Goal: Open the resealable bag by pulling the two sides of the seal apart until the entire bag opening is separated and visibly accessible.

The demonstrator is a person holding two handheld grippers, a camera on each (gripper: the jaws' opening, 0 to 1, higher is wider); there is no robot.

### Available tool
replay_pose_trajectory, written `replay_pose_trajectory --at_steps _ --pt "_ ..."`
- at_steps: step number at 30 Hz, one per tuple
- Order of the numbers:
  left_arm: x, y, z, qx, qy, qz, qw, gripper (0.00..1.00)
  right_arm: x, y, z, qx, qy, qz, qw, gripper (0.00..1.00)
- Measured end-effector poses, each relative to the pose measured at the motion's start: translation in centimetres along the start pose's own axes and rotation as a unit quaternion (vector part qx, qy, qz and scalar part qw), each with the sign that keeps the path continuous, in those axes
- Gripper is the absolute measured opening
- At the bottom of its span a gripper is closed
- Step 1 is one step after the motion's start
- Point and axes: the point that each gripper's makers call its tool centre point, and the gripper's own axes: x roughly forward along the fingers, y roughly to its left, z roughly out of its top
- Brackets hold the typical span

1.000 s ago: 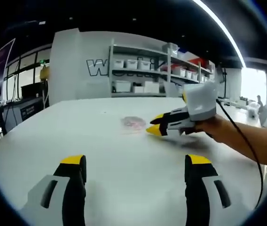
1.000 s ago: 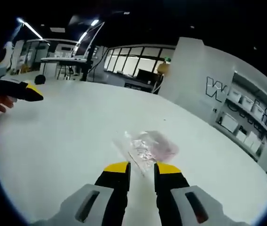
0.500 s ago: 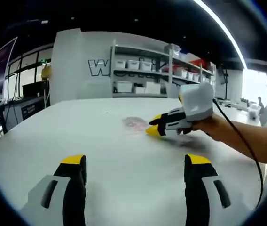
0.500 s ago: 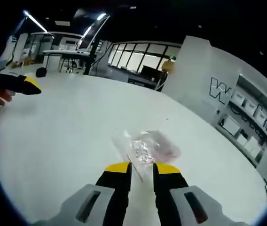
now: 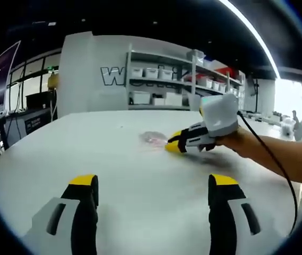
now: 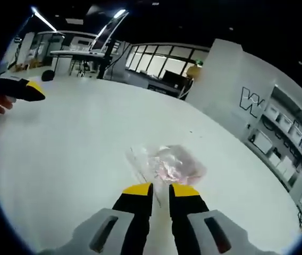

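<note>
A clear resealable bag (image 6: 168, 161) with pinkish contents lies flat on the white table (image 6: 71, 143). My right gripper (image 6: 160, 191) sits low at the bag's near edge. Its jaws are open by only a narrow gap, and the bag's seal strip (image 6: 143, 169) runs toward that gap. In the left gripper view the bag (image 5: 152, 138) is far out on the table, with the right gripper (image 5: 174, 144), held by a hand, touching its right side. My left gripper (image 5: 152, 185) hovers well short of the bag, jaws wide open with nothing between them. It appears at the left edge as the left gripper (image 6: 27, 91).
Grey shelving (image 5: 161, 79) with white bins stands behind the table beside a white wall with large letters. A black cable (image 5: 270, 159) trails along the person's forearm (image 5: 284, 159). Desks and windows (image 6: 156, 66) lie beyond the table's far side.
My right gripper's jaws have narrowed and it has edged closer to the bag's near edge. The left gripper has stayed still and wide open.
</note>
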Motion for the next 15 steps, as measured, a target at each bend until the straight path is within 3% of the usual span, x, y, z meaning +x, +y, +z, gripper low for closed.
replay_pose_trajectory --at_steps 3,15 --pt "-0.02 0.05 0.05 -0.001 -0.001 0.000 1.0000 0.84 0.07 -0.04 -0.20 0.004 0.001 0.000 1.0000 0.00" --pt "-0.03 0.40 0.16 -0.004 -0.002 0.005 1.0000 0.84 -0.31 0.21 0.71 0.089 -0.023 0.009 0.9958 0.00"
